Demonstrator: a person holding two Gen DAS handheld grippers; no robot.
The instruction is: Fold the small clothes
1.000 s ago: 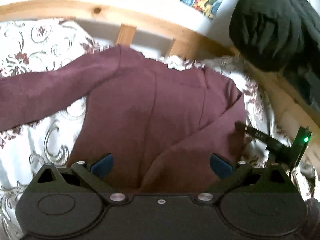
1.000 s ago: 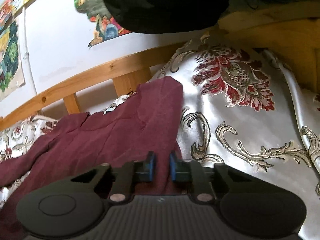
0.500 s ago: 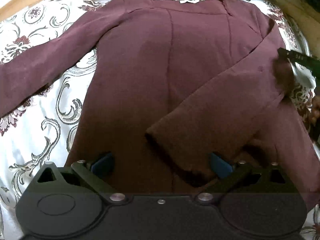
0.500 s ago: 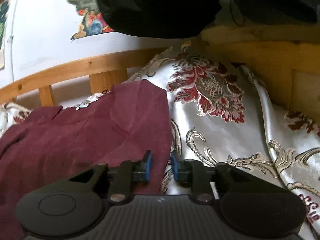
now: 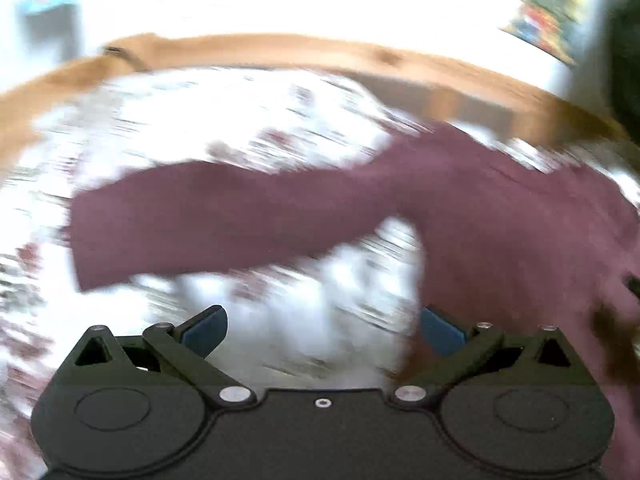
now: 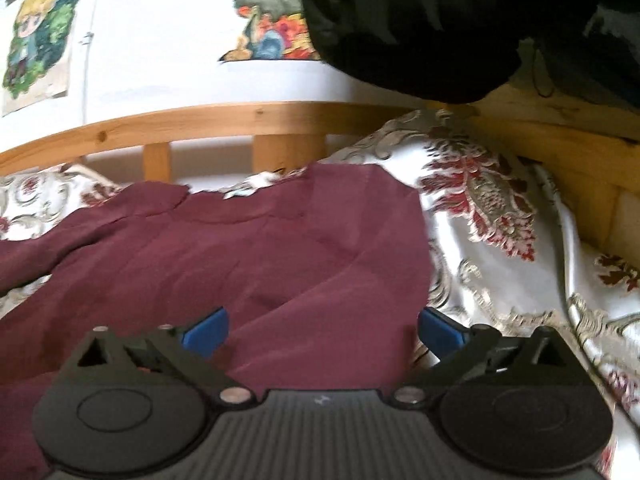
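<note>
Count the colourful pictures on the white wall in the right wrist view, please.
2. One picture hangs at far left; the other picture is near top centre, its right part hidden behind the black garment. More may be hidden.

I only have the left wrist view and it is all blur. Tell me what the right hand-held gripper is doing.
Observer: The right hand-held gripper is open; its jaws have just been opening and its pads press on nothing.
Operator: Report the right sleeve.
Observer: On the maroon top, that sleeve lies folded across the body.
Operator: Say what is past the top on that side.
Observer: Bare floral bedspread, then the wooden bed frame.
</note>
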